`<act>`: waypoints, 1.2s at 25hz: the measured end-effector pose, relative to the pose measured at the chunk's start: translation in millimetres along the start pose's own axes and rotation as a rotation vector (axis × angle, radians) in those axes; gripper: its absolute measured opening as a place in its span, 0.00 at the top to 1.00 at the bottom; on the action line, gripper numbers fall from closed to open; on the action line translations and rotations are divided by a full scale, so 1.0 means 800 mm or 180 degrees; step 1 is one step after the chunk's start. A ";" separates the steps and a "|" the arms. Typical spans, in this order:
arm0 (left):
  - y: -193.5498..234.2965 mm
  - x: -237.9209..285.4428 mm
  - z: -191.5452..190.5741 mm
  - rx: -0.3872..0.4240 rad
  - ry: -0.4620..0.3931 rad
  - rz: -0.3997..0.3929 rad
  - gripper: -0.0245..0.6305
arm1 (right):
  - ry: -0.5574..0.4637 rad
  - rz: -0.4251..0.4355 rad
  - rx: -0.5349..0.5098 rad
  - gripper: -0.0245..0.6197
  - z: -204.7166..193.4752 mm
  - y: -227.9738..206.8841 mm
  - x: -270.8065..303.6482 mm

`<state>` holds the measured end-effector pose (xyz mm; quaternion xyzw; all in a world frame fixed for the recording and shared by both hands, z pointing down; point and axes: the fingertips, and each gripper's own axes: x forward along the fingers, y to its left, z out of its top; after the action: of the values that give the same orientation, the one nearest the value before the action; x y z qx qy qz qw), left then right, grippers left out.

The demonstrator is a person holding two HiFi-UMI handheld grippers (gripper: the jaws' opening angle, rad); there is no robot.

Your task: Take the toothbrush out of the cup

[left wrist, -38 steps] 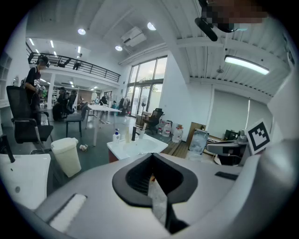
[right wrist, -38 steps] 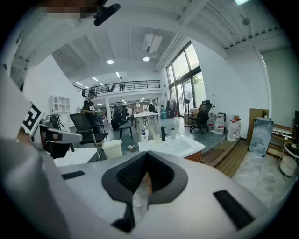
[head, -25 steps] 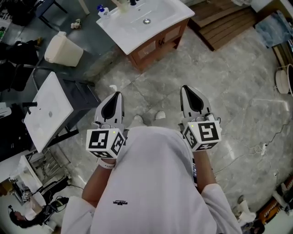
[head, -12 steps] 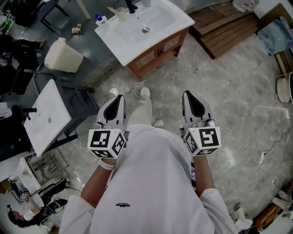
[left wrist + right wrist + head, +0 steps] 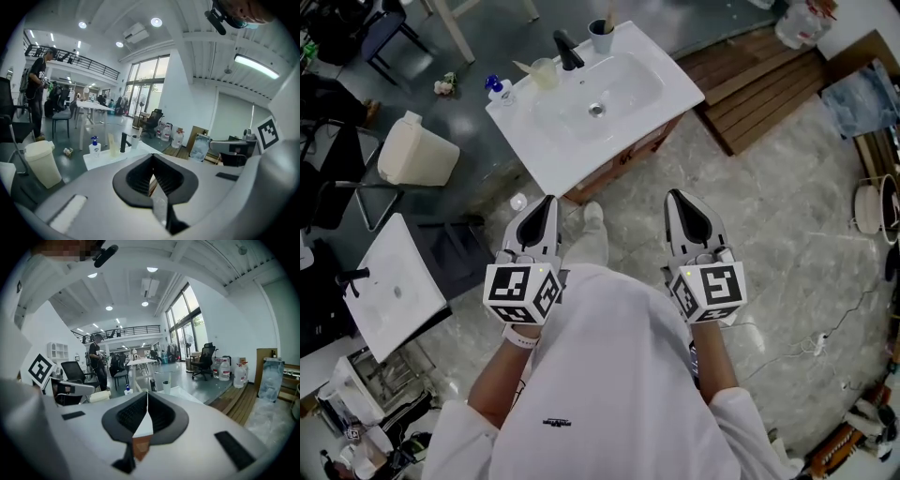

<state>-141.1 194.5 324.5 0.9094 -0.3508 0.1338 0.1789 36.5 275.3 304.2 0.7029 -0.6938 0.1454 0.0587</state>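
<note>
A grey cup (image 5: 601,36) with a toothbrush (image 5: 607,20) standing in it sits at the far rim of the white washbasin (image 5: 652,98), beside a black tap (image 5: 566,49). The right gripper view shows the cup (image 5: 166,386) small and far ahead, and in the left gripper view it (image 5: 135,140) is just as distant. My left gripper (image 5: 546,204) and right gripper (image 5: 679,199) are held side by side over the floor, short of the basin's near edge. Both are shut with nothing between the jaws.
A clear cup (image 5: 545,71) and a blue-capped soap bottle (image 5: 495,89) stand left of the tap. A cream bin (image 5: 414,152) and a second basin top (image 5: 394,281) lie to the left, a wooden pallet (image 5: 759,70) to the right. A person (image 5: 38,89) stands far off.
The washbasin has come lower and fuller into the head view as I walked toward it. Both grippers travelled along with me and stayed shut.
</note>
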 end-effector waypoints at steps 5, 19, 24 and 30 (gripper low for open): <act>0.053 0.079 0.054 -0.0113 -0.0045 -0.0001 0.95 | 0.0028 0.0037 -0.0085 0.95 0.046 -0.015 0.101; 0.123 0.198 0.112 -0.0303 0.0030 0.0299 0.95 | 0.0102 0.0244 -0.0104 0.95 0.095 -0.068 0.244; 0.130 0.218 0.116 -0.0454 0.0047 0.0466 0.95 | 0.0125 0.0400 -0.0086 0.95 0.099 -0.083 0.274; 0.145 0.235 0.125 -0.0521 0.0013 0.0648 0.95 | 0.0138 0.0587 -0.0100 0.95 0.105 -0.088 0.306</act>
<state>-73.6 -38.5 330.5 0.8512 -0.4506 0.1241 0.2387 115.4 19.2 302.3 0.6318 -0.7563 0.1544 0.0712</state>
